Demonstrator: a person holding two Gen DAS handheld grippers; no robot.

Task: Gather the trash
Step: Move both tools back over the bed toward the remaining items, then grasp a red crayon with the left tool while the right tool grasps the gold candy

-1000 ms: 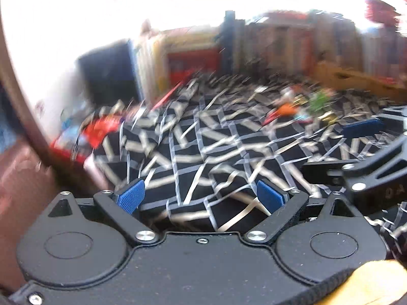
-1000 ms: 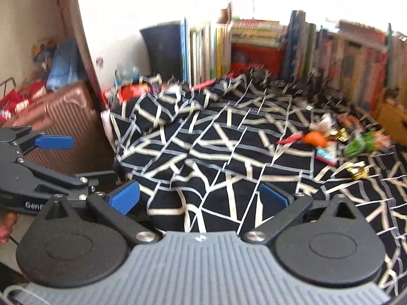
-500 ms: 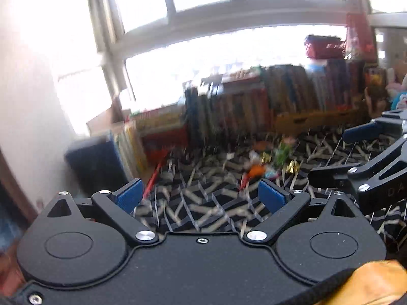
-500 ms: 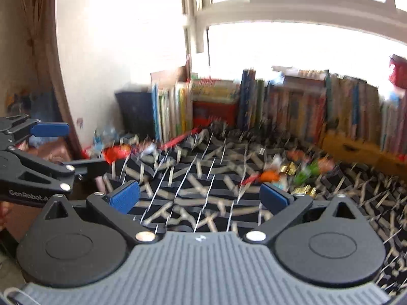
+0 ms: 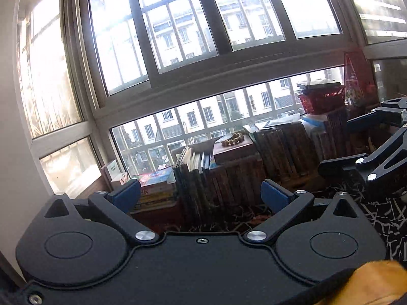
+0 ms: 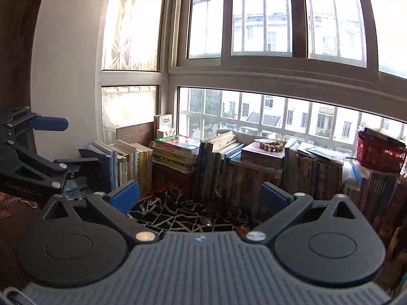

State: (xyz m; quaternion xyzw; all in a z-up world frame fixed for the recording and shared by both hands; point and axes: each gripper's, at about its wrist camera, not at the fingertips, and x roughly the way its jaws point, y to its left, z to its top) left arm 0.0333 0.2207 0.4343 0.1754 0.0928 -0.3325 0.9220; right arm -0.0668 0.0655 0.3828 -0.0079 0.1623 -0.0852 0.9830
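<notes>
Both cameras point up at a big window and a row of books. My left gripper [image 5: 201, 195] is open with nothing between its blue pads. My right gripper [image 6: 201, 195] is open and empty too. The right gripper shows again at the right edge of the left wrist view [image 5: 368, 150], and the left gripper at the left edge of the right wrist view [image 6: 43, 150]. Only a strip of the black cloth with white lines [image 6: 178, 216] shows below the books. No trash is visible in either view.
Rows of upright and stacked books [image 6: 216, 162] line the window sill behind the cloth. A string of wooden beads [image 6: 271, 147] lies on a brown box. A red plastic basket [image 6: 379, 155] sits on books at the right. A white wall [image 6: 66, 76] rises on the left.
Both grippers have tilted upward, away from the cloth. The coloured wrappers seen on the cloth earlier have dropped out of view. Both grippers stayed open.
</notes>
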